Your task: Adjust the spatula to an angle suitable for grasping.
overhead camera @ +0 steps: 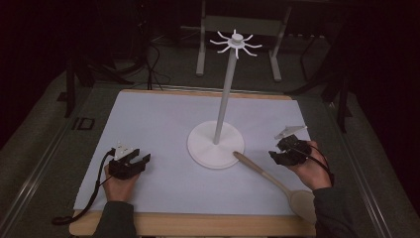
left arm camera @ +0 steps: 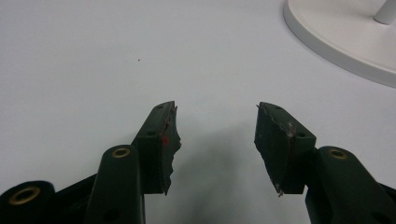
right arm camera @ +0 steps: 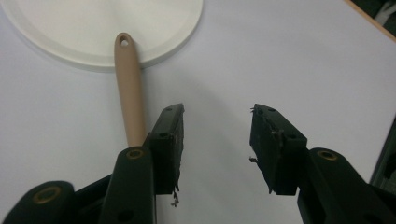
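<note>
left gripper: my black two-jaw left gripper [overhead camera: 132,159] rests low on the white paper sheet [overhead camera: 163,124], jaws spread apart with nothing between them. in the left gripper view only bare paper lies between the fingertips [left arm camera: 166,122].
right gripper: my black two-jaw right gripper [overhead camera: 285,154] is also released and empty. it sits just beside the spoon handle, which passes outside its left jaw in the right gripper view, not between the two.
spoon: the long beige wooden spoon [overhead camera: 277,182] lies flat and diagonal. its handle tip with the small hole [right arm camera: 123,41] rests on the rim of the stand's base, and its bowl reaches past the near right corner of the paper, by my right sleeve.
stand: the white hook stand with round flat base [overhead camera: 215,144] is upright in the middle of the sheet, with curved hooks at the top [overhead camera: 236,42]. i judge the hole in the handle is meant for one of these hooks.
edges: the wooden board edge [overhead camera: 198,223] runs close under my wrists, and the spoon bowl hangs near it.
open room: the paper on the left of the base is wide and free. on the right, room is narrower between the base, the spoon and the paper edge.
</note>
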A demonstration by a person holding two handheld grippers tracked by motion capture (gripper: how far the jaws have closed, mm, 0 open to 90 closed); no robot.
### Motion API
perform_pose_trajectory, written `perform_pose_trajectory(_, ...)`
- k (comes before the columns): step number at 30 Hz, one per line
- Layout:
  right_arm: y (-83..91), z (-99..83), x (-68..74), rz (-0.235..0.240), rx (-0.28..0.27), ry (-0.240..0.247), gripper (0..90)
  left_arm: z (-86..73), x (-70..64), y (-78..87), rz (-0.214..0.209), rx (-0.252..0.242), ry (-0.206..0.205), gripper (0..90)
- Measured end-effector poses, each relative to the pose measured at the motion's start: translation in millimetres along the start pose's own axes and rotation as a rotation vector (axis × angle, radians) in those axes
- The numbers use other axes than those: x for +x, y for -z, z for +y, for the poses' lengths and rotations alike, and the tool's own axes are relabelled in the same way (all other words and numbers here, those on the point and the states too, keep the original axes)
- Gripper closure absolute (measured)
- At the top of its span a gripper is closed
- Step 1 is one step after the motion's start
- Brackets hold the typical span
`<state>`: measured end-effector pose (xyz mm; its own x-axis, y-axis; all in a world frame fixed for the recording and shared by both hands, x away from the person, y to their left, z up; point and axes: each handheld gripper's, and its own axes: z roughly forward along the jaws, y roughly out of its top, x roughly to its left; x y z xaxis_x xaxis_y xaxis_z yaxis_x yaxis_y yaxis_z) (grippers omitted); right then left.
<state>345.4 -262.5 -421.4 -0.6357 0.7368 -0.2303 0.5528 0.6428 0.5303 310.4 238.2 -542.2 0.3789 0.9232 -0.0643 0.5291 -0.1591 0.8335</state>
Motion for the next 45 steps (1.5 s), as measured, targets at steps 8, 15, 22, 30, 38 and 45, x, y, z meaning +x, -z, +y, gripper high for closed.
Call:
perform_pose_trajectory(8,-16.0,8.2,8.5,0.034,0.068,0.061,56.5,0.0,0.2,-0.1,-0.003,0.0,0.002,48.6)
perform_pose_trajectory(15,-30.4,11.0,15.3,0.073,0.133,0.082,59.1,0.1,0.4,-0.2,-0.004,0.001,0.001,48.5)
perform_pose_trajectory(22,-38.7,10.6,21.3,0.113,0.163,0.087,58.1,0.1,0.6,-0.2,-0.004,0.002,0.001,48.3)
perform_pose_trajectory(30,-50.7,5.7,24.6,0.17,0.226,0.085,59.0,0.1,0.9,-0.4,-0.004,0.002,0.003,47.9)
perform_pose_trajectory(38,-65.9,1.9,26.9,0.244,0.276,0.076,62.9,0.2,1.0,-0.6,-0.005,0.003,0.007,47.6)
perform_pose_trajectory(45,-79.1,-0.1,26.8,0.282,0.332,0.078,67.9,0.2,1.1,-0.6,-0.006,0.003,0.007,47.4)
